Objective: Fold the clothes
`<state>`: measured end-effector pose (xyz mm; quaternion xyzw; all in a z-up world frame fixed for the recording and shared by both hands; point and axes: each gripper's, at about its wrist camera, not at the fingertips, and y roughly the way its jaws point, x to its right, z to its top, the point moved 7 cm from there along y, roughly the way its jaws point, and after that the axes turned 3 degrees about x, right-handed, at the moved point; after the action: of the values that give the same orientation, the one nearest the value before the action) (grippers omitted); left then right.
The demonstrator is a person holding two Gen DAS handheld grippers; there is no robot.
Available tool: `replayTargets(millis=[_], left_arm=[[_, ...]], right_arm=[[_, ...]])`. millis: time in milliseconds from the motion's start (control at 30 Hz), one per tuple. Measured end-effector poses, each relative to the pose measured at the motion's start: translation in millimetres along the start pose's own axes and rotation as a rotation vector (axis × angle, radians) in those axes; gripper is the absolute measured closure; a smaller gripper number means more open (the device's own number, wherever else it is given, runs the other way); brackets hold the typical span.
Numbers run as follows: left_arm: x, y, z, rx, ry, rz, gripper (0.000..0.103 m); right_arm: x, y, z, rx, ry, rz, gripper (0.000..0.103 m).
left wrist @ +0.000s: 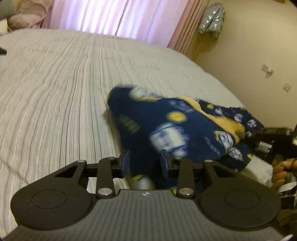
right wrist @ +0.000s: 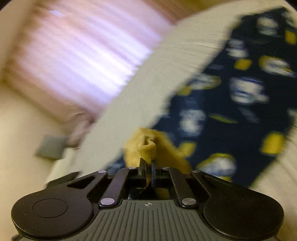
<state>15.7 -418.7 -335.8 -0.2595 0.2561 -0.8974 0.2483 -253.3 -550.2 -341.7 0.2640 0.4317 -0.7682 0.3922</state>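
Note:
A navy fleece garment (left wrist: 167,126) with white and yellow prints and a yellow lining lies bunched on the pale ribbed bedspread (left wrist: 55,83). Its near part rises into my left gripper (left wrist: 145,159), filling the gap between the blue pads, which are shut on it. In the blurred right wrist view the garment (right wrist: 232,111) spreads to the right. There my right gripper (right wrist: 147,163) is shut on a folded yellow edge (right wrist: 146,148) of it. The black body of that right tool (left wrist: 274,139) and the person's hand (left wrist: 282,170) show at the garment's right end.
Pink curtains (left wrist: 111,16) hang behind the bed, with pillows (left wrist: 27,16) at its far left corner. A silvery bag (left wrist: 211,20) hangs on the cream wall, above wall sockets (left wrist: 267,70). The bed's edge (right wrist: 104,129) runs diagonally, with a grey object (right wrist: 50,148) beyond it.

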Motion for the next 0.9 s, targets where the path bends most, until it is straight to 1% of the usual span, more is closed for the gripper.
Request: replayTargets(millis=[67,100,133,167,233,300,400,467,533,567,600,633,667,700,733,800,867,900], left_arm=[[-2.5,4.7,-2.3,-0.01,-0.021,0.001,0.074],[-3.5,5.1,-2.8,-0.01,-0.026,0.002,0.074],[-4.6,3.7,-2.6,-0.004,-0.027,0.002,0.074],[-6.4,2.1,-2.5,0.0,-0.031,0.003,0.074],[-10.4,0.7,-3.2,0.002,-0.039,0.005,0.074],[-13.2,-1.0,-4.2,0.003,-0.048,0.009,0.074],[-12.0,-2.2,-2.6,0.005,-0.068,-0.004,0.074],[-9.9,-2.7,-1.2,0.009,-0.071,-0.011,0.074],[-8.9,-2.8,-1.2,0.011,-0.074,-0.016,0.074],[-8.7,-1.8,-1.1,0.01,-0.08,-0.018,0.074],[-8.5,-0.9,-1.0,0.009,-0.086,-0.019,0.074],[-8.0,-0.1,-0.8,0.008,-0.09,-0.021,0.074],[-7.0,0.4,0.1,0.01,-0.092,-0.024,0.074],[-5.7,0.2,1.4,0.013,-0.091,-0.028,0.074],[-4.2,-0.3,3.3,0.019,-0.087,-0.032,0.074],[-1.0,-1.4,8.0,0.03,-0.078,-0.038,0.074],[1.8,-1.1,13.7,0.039,-0.069,-0.044,0.074],[3.6,-0.3,16.0,0.042,-0.064,-0.048,0.074]], right_arm=[[31.2,17.3,-9.7,-0.086,0.097,-0.071,0.099],[35.1,18.3,-12.5,-0.089,0.146,-0.051,0.097],[38.2,18.8,-15.1,-0.09,0.195,-0.027,0.088],[35.6,15.1,-15.7,-0.078,0.212,-0.001,0.064],[30.8,9.1,-16.7,-0.062,0.242,0.045,0.028],[26.9,5.3,-17.7,-0.055,0.269,0.082,0.028],[24.3,18.5,-18.6,-0.105,0.387,0.145,0.028],[27.6,33.2,-21.9,-0.13,0.425,0.114,0.029],[26.2,46.0,-19.5,-0.132,0.421,0.081,0.03],[26.1,53.4,-17.6,-0.138,0.419,0.053,0.039],[26.1,60.8,-15.6,-0.143,0.418,0.024,0.054],[28.0,67.1,-13.6,-0.145,0.416,-0.017,0.064],[29.4,73.1,-12.0,-0.149,0.412,-0.043,0.079],[24.2,73.5,-8.9,-0.136,0.372,-0.031,0.084],[18.6,73.6,-5.8,-0.122,0.329,-0.017,0.085],[-13.2,56.5,5.2,-0.023,0.081,0.014,0.087],[-44.5,30.0,9.7,0.084,-0.134,0.032,0.087],[-48.9,21.8,13.5,0.129,-0.176,0.023,0.087]])
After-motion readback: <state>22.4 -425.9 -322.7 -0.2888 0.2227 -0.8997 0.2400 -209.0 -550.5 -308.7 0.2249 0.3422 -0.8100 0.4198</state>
